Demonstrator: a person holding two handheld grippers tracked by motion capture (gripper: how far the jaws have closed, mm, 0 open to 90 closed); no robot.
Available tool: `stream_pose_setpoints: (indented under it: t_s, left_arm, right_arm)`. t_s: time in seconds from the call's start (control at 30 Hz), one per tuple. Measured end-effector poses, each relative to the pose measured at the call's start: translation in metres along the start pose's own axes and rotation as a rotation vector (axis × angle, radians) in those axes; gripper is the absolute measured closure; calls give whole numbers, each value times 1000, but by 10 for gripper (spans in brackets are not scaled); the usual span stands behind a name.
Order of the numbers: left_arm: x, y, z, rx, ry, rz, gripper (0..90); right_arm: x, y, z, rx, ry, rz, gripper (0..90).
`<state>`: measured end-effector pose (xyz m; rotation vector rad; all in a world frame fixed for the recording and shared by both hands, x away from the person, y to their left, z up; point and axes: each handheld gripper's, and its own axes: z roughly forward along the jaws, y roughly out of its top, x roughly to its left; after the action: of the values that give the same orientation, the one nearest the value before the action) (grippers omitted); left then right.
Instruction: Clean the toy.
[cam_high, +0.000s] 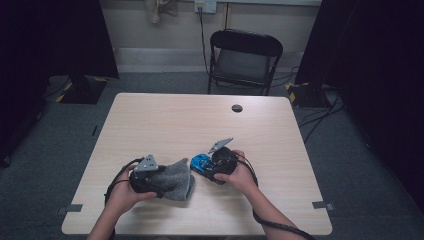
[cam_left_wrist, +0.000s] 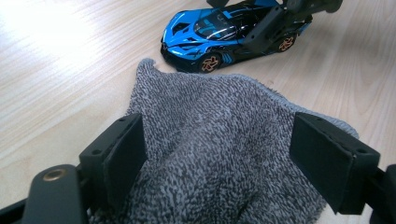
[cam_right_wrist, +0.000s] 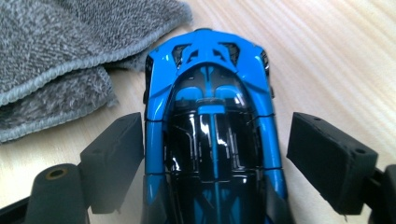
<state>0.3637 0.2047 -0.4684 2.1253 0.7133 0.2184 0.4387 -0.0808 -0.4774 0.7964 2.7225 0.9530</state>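
A blue and black toy car (cam_high: 200, 161) stands on the wooden table (cam_high: 200, 120), nose toward a crumpled grey cloth (cam_high: 179, 181). My right gripper (cam_high: 208, 167) is open around the car (cam_right_wrist: 210, 93). In the right gripper view (cam_right_wrist: 217, 123), the left pad is at the car's side and a gap shows at the right pad. My left gripper (cam_high: 161, 178) is open, and its wide jaws straddle the cloth (cam_left_wrist: 210, 140) in the left gripper view (cam_left_wrist: 217, 123). The car (cam_left_wrist: 205, 32) sits just beyond the cloth's far edge, with the right gripper's fingers (cam_left_wrist: 273, 25) over its rear.
A black folding chair (cam_high: 245, 55) stands past the table's far edge. A round cable hole (cam_high: 237, 108) is in the tabletop near the back. Dark curtains hang at both sides, and cables lie on the floor at the right.
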Motion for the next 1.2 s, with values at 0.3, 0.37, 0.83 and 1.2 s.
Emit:
stream_pose_setpoints:
  t_s: [0.3, 0.37, 0.83, 1.2]
  left_arm:
    - [-1, 0, 4, 12, -3, 2, 181]
    - [-1, 0, 4, 11, -4, 1, 181]
    - [0, 0, 3, 3, -2, -1, 181]
    - [1, -1, 3, -3, -3, -7, 181]
  right_arm:
    - [4, -5, 7, 17, -5, -20, 218]
    - [6, -5, 8, 26, -10, -35, 219]
    - [3, 0, 9, 48, -2, -45, 246]
    - [4, 0, 8, 55, -17, -24, 261]
